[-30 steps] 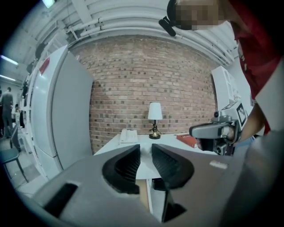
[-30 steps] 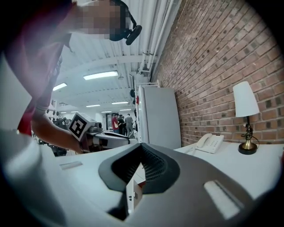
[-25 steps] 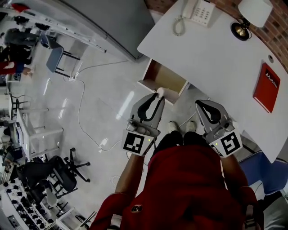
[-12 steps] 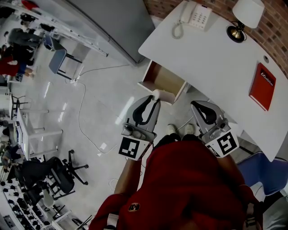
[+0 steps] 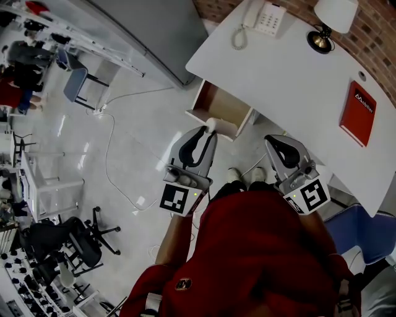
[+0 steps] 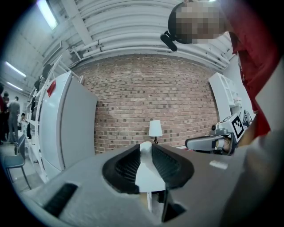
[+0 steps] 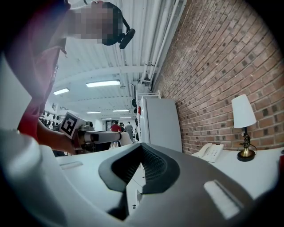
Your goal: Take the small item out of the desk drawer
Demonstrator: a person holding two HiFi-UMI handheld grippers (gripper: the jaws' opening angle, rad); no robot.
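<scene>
Small item point(image 5: 211, 124) pinched at left gripper point(image 5: 208, 130) tips, over open drawer point(image 5: 224, 106) front edge, presumably clearing it for withdrawal; right gripper point(image 5: 274, 142) closed, empty, held aside.

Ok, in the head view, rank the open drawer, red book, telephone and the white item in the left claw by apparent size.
1. open drawer
2. red book
3. telephone, not far behind the book
4. small white item, held in the left claw: clearly smallest, though nearer the camera

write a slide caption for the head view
Left gripper holds a small white item by the open desk drawer; right gripper shut, empty
</scene>
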